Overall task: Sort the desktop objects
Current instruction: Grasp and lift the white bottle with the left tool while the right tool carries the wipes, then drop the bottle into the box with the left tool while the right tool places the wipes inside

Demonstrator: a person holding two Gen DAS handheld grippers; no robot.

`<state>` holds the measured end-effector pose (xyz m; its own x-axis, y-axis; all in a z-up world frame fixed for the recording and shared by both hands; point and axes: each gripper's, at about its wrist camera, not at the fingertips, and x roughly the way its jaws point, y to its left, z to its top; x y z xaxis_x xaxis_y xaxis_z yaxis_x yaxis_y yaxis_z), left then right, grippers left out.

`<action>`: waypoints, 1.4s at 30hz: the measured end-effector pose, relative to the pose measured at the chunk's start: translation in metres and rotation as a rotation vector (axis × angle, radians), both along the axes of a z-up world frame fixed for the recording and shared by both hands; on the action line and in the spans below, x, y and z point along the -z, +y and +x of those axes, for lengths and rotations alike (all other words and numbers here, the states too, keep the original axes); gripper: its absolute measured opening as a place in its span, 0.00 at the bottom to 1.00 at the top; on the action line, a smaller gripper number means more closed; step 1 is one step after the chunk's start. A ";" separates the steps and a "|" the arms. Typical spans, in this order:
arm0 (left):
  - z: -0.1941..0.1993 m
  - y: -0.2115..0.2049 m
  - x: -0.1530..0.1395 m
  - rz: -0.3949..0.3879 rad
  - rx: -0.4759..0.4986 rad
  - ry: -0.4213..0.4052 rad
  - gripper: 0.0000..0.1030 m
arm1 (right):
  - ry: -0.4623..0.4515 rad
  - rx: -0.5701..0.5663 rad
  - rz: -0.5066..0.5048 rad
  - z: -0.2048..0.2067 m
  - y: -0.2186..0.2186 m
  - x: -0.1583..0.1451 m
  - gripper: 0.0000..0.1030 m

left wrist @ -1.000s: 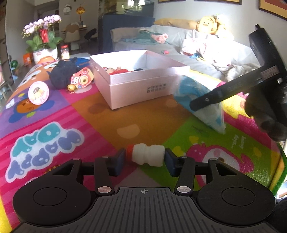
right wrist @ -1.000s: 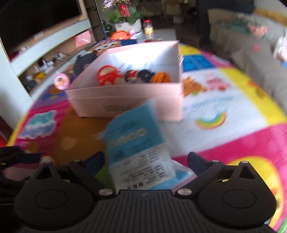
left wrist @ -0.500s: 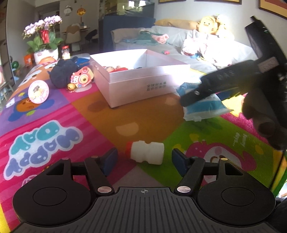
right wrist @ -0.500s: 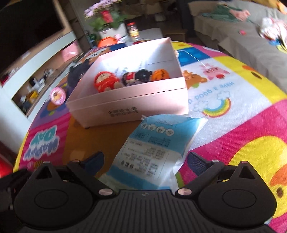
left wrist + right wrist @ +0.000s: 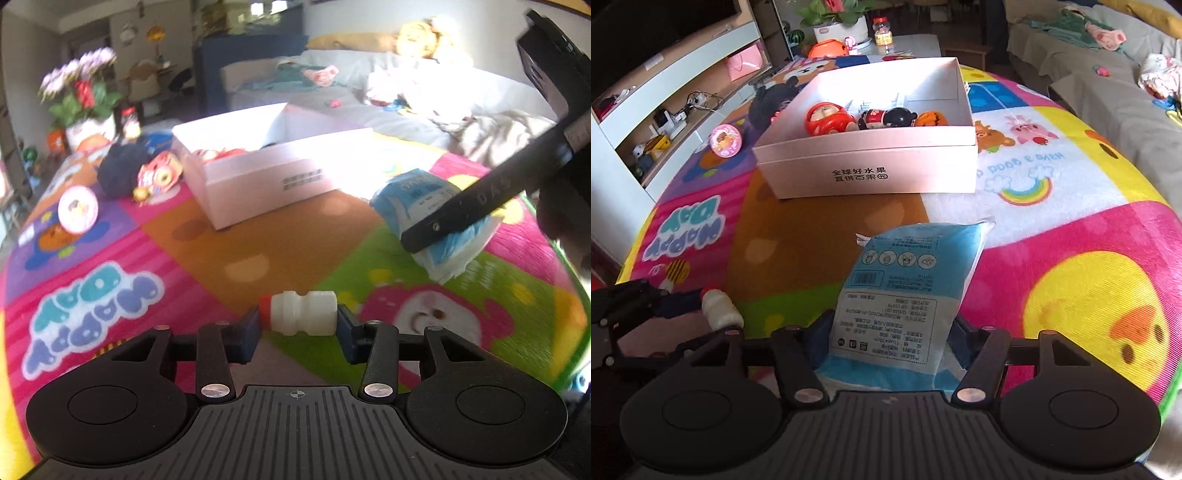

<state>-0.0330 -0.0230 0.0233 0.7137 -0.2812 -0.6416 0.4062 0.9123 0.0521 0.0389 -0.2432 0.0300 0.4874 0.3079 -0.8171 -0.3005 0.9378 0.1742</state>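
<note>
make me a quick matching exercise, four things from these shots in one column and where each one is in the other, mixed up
Things:
1. small white bottle
2. blue and white packet
3. red round toy
4. round pink disc

Places:
A. inside the pink box
B. on the mat left of the box
C. between the left gripper's pads
D. between the right gripper's pads

Pairs: 1-C, 2-D, 3-A, 4-B
</note>
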 end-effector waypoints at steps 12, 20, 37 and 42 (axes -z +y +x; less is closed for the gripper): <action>0.035 -0.031 -0.096 0.068 0.031 -0.346 0.46 | -0.306 -0.031 0.130 -0.051 -0.036 -0.117 0.61; 0.120 -0.045 -0.102 -0.006 -0.051 -0.358 0.70 | -0.427 0.010 0.061 -0.023 -0.041 -0.142 0.61; 0.070 0.068 -0.017 -0.087 -0.207 -0.139 0.93 | -0.193 -0.053 -0.031 0.171 0.057 -0.043 0.62; 0.070 0.080 -0.017 -0.112 -0.242 -0.133 0.94 | -0.155 -0.064 -0.042 0.166 0.065 -0.023 0.78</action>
<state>0.0370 0.0570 0.0407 0.8444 -0.1566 -0.5123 0.1725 0.9849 -0.0166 0.2054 -0.1786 0.0529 0.5892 0.3094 -0.7465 -0.3797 0.9215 0.0822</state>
